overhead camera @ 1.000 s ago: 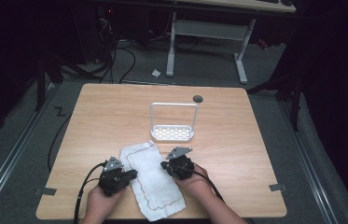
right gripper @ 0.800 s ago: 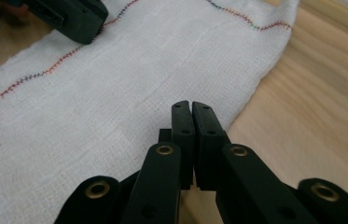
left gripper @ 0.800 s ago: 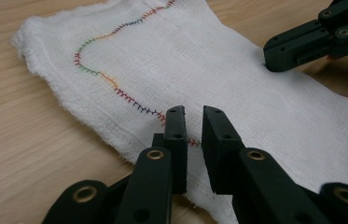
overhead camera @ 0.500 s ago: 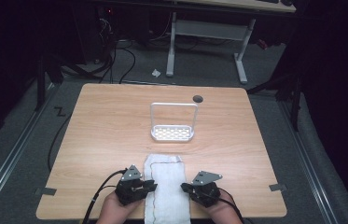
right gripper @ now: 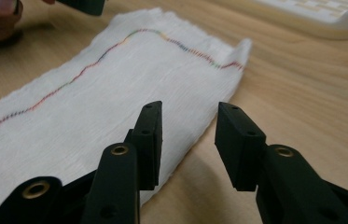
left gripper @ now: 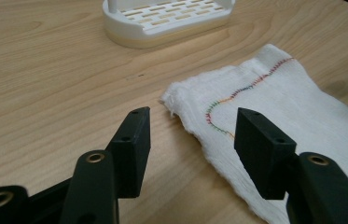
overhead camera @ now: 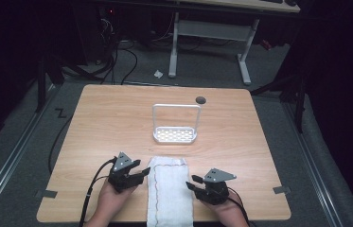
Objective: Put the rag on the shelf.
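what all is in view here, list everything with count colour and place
table: 1, light wood, centre
rack: 1, white, slotted base with upright frame, mid-table
cloth: 1, white with coloured stitching, folded flat at near edge, between the tongs
hole: 1, dark, round, far side of table
desk: 1, white legs, behind table
cables: several, black, floor behind table
left tongs: 1, black, open, left of cloth
right tongs: 1, black, open, right of cloth

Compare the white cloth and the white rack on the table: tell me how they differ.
The cloth lies flat and soft near the table's front edge, between the two tongs; the rack is rigid and stands farther back, near the middle. The cloth carries a wavy line of coloured stitching; the rack has a slotted base and an upright frame. Both are white and rest on the wooden table, untouched.
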Available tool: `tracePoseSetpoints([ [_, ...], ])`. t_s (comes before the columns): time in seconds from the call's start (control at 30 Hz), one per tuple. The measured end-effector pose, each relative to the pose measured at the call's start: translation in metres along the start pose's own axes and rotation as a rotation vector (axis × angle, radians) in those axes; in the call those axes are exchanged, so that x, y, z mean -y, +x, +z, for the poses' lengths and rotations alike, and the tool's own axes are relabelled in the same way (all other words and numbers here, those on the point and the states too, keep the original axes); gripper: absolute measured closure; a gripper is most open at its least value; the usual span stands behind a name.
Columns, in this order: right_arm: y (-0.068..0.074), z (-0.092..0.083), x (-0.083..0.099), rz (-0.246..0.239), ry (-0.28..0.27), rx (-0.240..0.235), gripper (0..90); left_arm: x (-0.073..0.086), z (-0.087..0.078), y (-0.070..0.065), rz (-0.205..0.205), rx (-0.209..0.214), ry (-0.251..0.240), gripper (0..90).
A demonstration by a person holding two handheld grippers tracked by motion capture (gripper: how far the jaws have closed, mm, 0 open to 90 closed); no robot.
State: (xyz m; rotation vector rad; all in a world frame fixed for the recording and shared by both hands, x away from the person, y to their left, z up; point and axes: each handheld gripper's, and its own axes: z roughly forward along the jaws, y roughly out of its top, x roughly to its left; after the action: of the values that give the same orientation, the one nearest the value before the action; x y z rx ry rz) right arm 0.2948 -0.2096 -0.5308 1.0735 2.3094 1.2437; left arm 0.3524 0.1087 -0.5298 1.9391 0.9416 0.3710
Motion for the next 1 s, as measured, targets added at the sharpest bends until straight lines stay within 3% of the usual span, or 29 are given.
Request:
tracePoseSetpoints([
  [0.1,-0.002,-0.005,-0.002,-0.037,-0.049,0.033,59.2,-0.007,0.011,0.001,-0.004,-0.014,0.057,42.5],
  [0.2,-0.004,-0.007,-0.002,-0.054,-0.045,0.048,58.0,-0.013,0.024,-0.002,0.039,-0.043,0.127,38.1],
  [0.27,-0.004,-0.009,-0.002,-0.084,-0.037,0.072,56.7,-0.015,0.029,-0.004,0.018,-0.027,0.153,36.5],
  [0.37,-0.007,-0.01,-0.006,-0.072,-0.018,0.075,48.7,-0.019,0.037,-0.008,0.018,-0.044,0.196,33.7],
  [0.6,-0.011,0.001,-0.01,-0.02,0.003,0.061,52.2,-0.023,0.044,-0.004,-0.03,-0.012,0.163,45.8],
  [0.7,-0.017,0.012,-0.017,0.029,0.005,0.057,52.0,-0.023,0.046,-0.003,-0.05,-0.001,0.145,52.1],
  [0.77,-0.019,0.017,-0.02,0.048,0.014,0.063,51.0,-0.022,0.047,-0.004,-0.055,-0.002,0.131,53.4],
  [0.8,-0.022,0.023,-0.022,0.071,0.027,0.065,51.2,-0.022,0.048,-0.005,-0.052,0.001,0.127,57.5],
  [0.9,-0.029,0.04,-0.03,0.083,0.058,0.078,52.3,-0.022,0.049,-0.008,-0.032,-0.01,0.125,65.8],
  [1.0,-0.039,0.052,-0.037,0.138,0.081,0.075,51.6,-0.021,0.049,-0.007,-0.041,-0.004,0.121,68.4],
])
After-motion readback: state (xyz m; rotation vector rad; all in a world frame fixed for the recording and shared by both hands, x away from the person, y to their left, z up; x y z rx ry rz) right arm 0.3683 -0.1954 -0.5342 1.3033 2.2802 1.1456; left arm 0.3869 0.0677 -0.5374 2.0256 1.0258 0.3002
